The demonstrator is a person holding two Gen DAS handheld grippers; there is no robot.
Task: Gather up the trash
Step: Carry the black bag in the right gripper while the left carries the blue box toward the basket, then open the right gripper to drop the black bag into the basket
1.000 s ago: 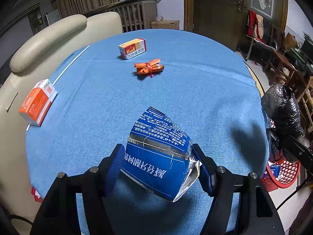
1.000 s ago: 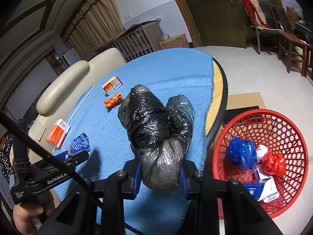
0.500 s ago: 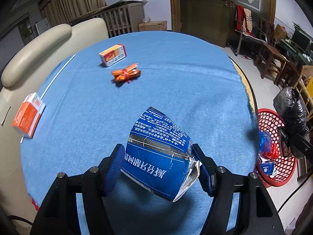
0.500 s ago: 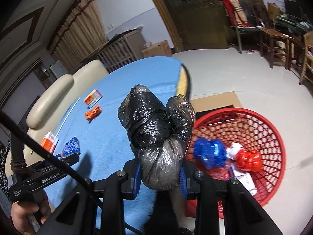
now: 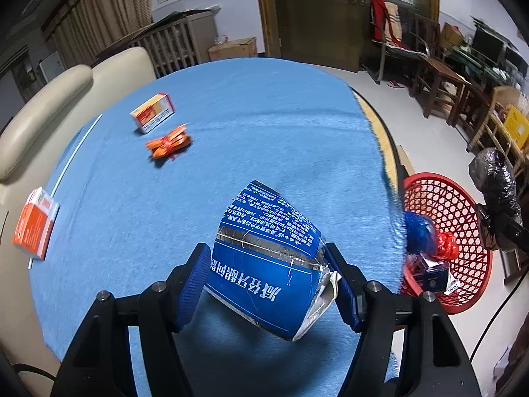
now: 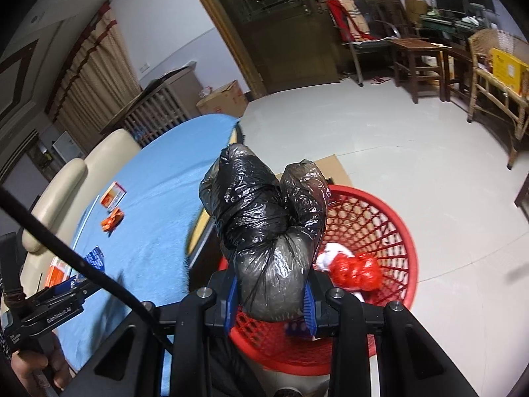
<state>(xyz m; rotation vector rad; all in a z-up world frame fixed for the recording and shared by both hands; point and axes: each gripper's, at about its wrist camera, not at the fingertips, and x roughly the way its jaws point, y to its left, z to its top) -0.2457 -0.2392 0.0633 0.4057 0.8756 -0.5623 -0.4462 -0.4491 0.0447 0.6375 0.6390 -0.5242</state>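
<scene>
My left gripper (image 5: 269, 284) is shut on a torn blue carton (image 5: 267, 258) with white print, held above the blue tablecloth (image 5: 231, 115) near the table's right edge. My right gripper (image 6: 272, 301) is shut on a knotted black plastic bag (image 6: 264, 228), which hangs over the red mesh basket (image 6: 390, 225) on the floor beside the table. In the left wrist view the same black bag (image 5: 496, 178) shows above the red basket (image 5: 459, 205). The basket holds a blue wad (image 5: 420, 231), a red wad (image 6: 355, 271) and a small box (image 5: 429, 273).
On the cloth lie an orange-and-white box (image 5: 152, 111), a crumpled orange wrapper (image 5: 168, 142) and another orange box (image 5: 34, 223) at the left edge. A cream sofa (image 5: 43, 106) borders the table. Wooden chairs (image 6: 416, 56) and a cardboard sheet (image 6: 330, 168) stand on the tiled floor.
Both hands have shifted right, toward the table edge. The black bag has gone from above the cloth to above the red basket. The carton now sits nearer the basket. Both grips are unchanged.
</scene>
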